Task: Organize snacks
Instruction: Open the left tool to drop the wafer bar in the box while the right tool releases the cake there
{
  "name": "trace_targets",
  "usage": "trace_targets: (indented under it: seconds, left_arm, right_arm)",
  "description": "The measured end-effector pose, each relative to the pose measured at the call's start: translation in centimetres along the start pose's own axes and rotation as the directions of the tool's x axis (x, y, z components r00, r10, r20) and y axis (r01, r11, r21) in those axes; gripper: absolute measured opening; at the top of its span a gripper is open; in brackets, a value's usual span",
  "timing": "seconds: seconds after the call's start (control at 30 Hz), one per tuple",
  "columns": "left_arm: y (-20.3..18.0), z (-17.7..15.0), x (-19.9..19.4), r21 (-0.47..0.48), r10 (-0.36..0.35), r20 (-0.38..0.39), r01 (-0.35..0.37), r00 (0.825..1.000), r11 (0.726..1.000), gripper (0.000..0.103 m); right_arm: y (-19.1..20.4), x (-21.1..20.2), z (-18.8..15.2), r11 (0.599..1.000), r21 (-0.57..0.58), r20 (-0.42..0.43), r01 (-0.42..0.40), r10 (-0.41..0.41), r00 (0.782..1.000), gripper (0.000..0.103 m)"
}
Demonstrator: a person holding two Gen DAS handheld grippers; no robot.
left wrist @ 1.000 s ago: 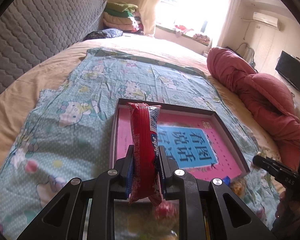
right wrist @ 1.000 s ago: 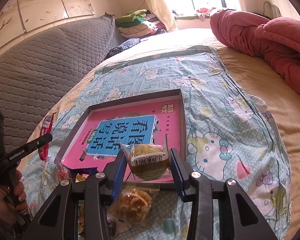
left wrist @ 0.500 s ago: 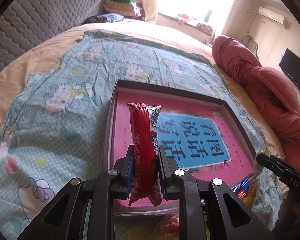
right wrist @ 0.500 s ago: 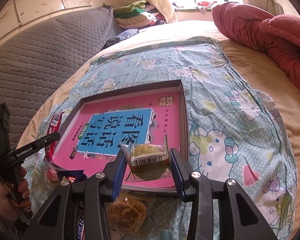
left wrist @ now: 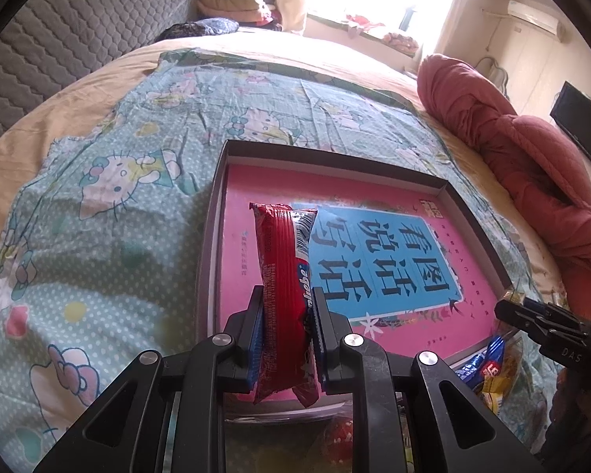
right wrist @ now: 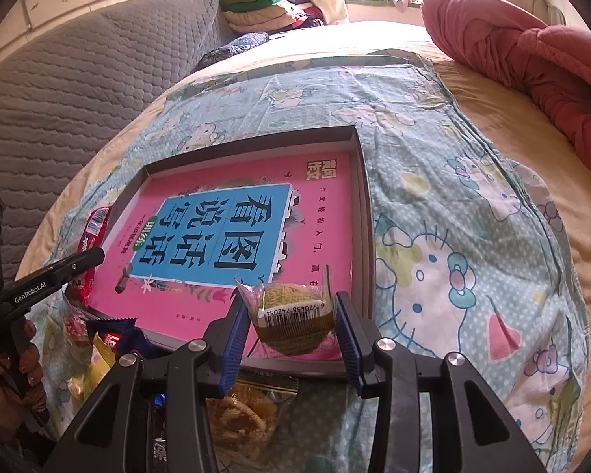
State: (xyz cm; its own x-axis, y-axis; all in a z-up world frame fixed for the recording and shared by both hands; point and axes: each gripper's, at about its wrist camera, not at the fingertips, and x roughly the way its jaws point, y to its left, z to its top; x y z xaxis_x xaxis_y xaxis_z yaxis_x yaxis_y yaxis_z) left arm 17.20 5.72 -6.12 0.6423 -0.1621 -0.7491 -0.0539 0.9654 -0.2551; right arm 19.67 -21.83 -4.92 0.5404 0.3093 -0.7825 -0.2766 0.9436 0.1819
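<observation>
A shallow grey box (left wrist: pixel 445 187) (right wrist: pixel 252 144) with a pink and blue printed bottom lies on the bed. My left gripper (left wrist: pixel 287 315) is shut on a red snack bar wrapper (left wrist: pixel 283 276), held upright over the box's near left part. In the right wrist view that red wrapper (right wrist: pixel 94 228) shows at the box's left edge, with the left gripper's finger (right wrist: pixel 71 266) beside it. My right gripper (right wrist: pixel 291 317) is shut on a clear packet holding a round yellow-green cake (right wrist: pixel 291 315), just above the box's near right corner.
Loose snacks lie in front of the box: a bag of golden biscuits (right wrist: pixel 244 414), a blue wrapper (right wrist: pixel 118 341) (left wrist: pixel 480 362) and red sweets (left wrist: pixel 339 433). A cartoon-cat sheet (right wrist: pixel 453 236) covers the bed. A red quilt (left wrist: pixel 524 169) is bunched at the right; a grey padded headboard (right wrist: pixel 59 110) stands left.
Both grippers have come down and forward towards the box, each keeping its snack. The box now fills more of both views.
</observation>
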Motion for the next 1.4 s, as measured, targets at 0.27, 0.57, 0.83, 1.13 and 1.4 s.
trace_targets:
  seconds: [0.27, 0.57, 0.83, 1.13, 1.4]
  left_arm:
    - [-0.1, -0.1, 0.1, 0.003, -0.001, -0.005, 0.001, 1.000, 1.000, 0.021]
    - [0.1, -0.2, 0.1, -0.006, -0.003, -0.012, 0.002, 1.000, 1.000, 0.022]
    - [0.1, -0.2, 0.1, -0.007, 0.002, -0.016, -0.002, 1.000, 1.000, 0.024]
    - [0.1, 0.0, -0.5, -0.016, -0.010, -0.008, 0.010, 1.000, 1.000, 0.032]
    - [0.0, 0.5, -2.1, -0.025, -0.027, 0.015, 0.027, 1.000, 0.999, 0.042]
  right_arm:
    - [0.2, 0.3, -0.2, 1.000, -0.012, -0.008, 0.010, -0.010, 1.000, 0.043]
    - [0.6, 0.5, -0.2, 0.999, -0.037, -0.016, 0.026, -0.027, 1.000, 0.045]
    - [0.8, 0.4, -0.2, 0.998, -0.054, -0.011, 0.042, -0.042, 0.999, 0.047]
    - [0.5, 0.0, 0.1, 0.997, -0.043, 0.010, 0.060, -0.059, 0.998, 0.054]
    - [0.3, -0.1, 0.2, 0.998, -0.026, 0.009, 0.051, -0.051, 0.999, 0.054]
